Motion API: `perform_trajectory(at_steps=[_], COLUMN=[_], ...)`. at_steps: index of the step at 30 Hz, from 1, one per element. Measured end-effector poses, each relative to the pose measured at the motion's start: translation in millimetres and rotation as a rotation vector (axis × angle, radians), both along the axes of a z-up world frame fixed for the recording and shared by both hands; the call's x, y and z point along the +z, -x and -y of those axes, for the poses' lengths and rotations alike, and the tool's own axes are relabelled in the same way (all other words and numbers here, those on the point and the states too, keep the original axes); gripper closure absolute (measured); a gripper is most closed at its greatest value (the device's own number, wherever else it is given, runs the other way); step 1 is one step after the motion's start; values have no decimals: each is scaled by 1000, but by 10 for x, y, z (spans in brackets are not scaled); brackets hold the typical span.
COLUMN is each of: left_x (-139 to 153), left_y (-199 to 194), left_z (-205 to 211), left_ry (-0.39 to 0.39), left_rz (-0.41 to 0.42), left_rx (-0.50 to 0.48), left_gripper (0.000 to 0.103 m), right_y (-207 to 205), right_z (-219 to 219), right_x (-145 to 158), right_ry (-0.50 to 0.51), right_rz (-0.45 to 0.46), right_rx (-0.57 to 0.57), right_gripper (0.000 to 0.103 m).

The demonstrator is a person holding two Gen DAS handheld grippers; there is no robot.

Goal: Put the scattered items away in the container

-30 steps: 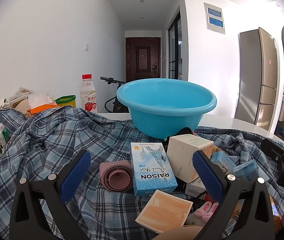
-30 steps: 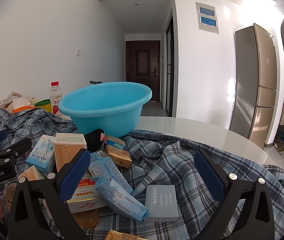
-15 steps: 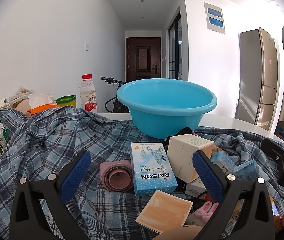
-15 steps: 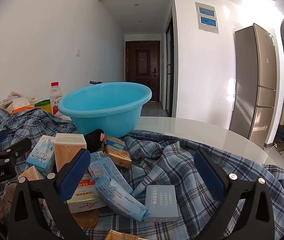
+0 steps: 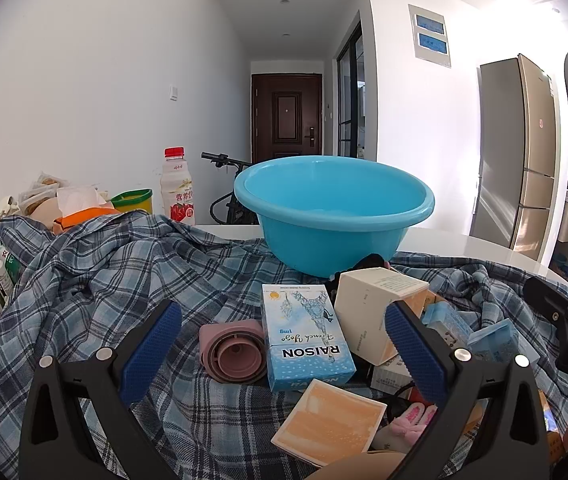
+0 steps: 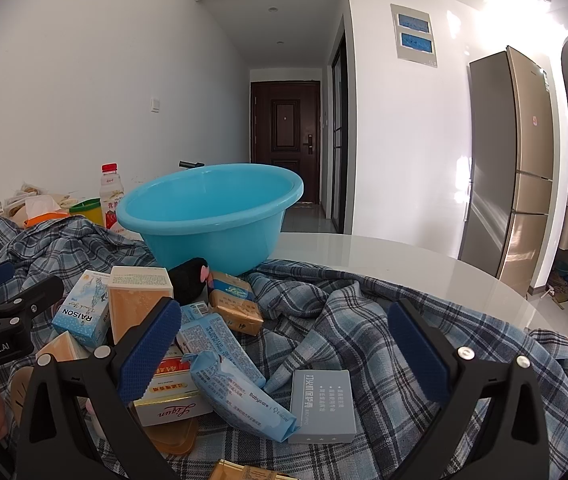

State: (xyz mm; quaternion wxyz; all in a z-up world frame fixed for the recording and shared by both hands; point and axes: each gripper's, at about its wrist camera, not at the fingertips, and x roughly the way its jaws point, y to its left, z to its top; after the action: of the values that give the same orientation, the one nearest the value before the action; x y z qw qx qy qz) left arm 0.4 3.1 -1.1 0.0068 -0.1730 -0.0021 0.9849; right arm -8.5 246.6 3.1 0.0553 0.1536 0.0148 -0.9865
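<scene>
Both my left gripper (image 5: 284, 344) and right gripper (image 6: 284, 344) gape empty over light, stiff cartons; the RAISON box (image 5: 305, 336), lying before the blue basin (image 5: 333, 216), suits pinching across its long sides.

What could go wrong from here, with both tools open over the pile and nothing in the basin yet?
1. The boxes overlap: lifting the RAISON box may shift the orange-faced card leaning at its near end.
2. The plaid cloth is rumpled under everything; a closing left tool or right tool could pinch fabric and drag items.
3. The basin sits partly on that cloth, so a tug might tip it.
</scene>
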Motion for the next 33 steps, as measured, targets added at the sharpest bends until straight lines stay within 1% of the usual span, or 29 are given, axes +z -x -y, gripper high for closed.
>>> perform_trajectory(at_steps=[18,22,25,28,31,33], left_x=[-26,-30,-1,106,254,365], left_y=[5,18,47,69,102,168], left_z=[11,12,-23,-60,-34,-5], left_ry=[-6,-3,9,21,-1,-18], left_rz=[10,20,52,89,129,178], left_rx=[2,4,-46,-79,-84,-84], left_gripper=[0,0,0,0,0,0], right_y=[14,24,6,-42,-76,-57], right_z=[-24,-11,-19,-42,-73,-82], right_x=[-5,-6,23,112,221,328], right_ry=[2,3,-3,-33,-58,-74], right_rz=[8,18,30,37,49,62], right_rx=[-6,31,47,42,37,33], right_gripper=[0,0,0,0,0,0])
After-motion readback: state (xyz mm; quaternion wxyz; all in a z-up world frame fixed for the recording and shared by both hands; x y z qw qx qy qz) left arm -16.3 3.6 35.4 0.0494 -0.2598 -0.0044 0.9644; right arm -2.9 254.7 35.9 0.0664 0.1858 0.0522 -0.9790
